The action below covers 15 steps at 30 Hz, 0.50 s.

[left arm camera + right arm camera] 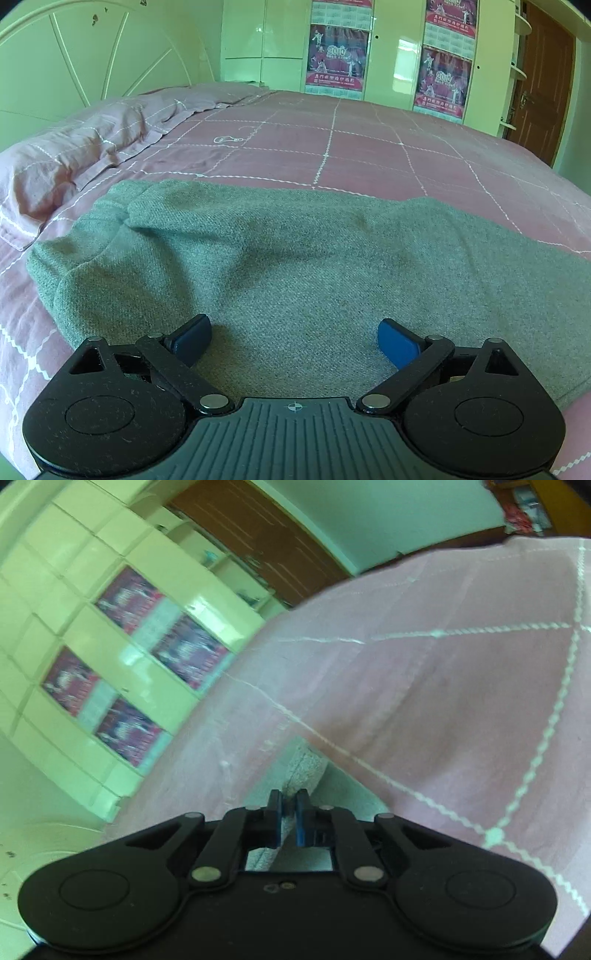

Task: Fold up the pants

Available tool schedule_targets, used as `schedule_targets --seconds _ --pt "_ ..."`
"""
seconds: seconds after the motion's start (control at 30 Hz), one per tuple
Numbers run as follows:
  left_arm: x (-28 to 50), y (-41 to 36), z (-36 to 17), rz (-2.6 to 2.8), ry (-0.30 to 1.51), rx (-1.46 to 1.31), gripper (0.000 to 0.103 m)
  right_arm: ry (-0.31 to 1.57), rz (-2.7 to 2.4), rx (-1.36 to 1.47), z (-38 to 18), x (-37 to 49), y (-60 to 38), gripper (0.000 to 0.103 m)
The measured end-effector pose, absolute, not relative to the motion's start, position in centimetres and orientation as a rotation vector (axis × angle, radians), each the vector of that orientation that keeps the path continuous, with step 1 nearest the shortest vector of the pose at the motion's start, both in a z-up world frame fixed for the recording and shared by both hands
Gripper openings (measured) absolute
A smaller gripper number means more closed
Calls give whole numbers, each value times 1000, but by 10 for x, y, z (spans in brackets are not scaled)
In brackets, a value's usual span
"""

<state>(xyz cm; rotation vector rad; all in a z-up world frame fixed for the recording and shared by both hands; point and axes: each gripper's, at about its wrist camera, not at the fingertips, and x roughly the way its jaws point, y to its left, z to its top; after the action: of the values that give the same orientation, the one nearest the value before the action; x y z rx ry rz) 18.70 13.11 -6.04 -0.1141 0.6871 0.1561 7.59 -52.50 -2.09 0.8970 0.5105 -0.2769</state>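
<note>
At the bottom of the left wrist frame, the left hand-held gripper (294, 341) tilts down, jaws wide, over grey pants (295, 254) on the pink bed (369, 147). At lower centre of the right view, the rolled right hand-held gripper (289, 814) pinches a pants edge (304, 766).

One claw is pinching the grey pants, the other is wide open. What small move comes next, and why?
Probably lift the right claw to carry its pinched edge of the pants over: the left claw hangs open above the cloth, gripping nothing.
</note>
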Motion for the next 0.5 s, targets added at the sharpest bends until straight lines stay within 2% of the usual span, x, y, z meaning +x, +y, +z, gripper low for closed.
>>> schedule_targets --seconds 0.07,0.1,0.17,0.23,0.33,0.5 --pt "186 131 -60 155 686 -114 97 528 -264 938 -33 73 -531 0" --pt "186 132 -60 155 685 -115 97 498 -260 952 -30 65 -530 4" --pt "187 132 -60 154 685 -116 97 457 -290 945 -24 52 -528 29" --pt "187 131 -61 154 686 -113 97 461 -279 980 -30 46 -529 39" --pt "188 131 -60 151 690 -104 99 467 -240 1038 -40 57 -531 40" --pt "189 129 -60 154 693 -101 99 491 -223 978 -38 83 -519 42"
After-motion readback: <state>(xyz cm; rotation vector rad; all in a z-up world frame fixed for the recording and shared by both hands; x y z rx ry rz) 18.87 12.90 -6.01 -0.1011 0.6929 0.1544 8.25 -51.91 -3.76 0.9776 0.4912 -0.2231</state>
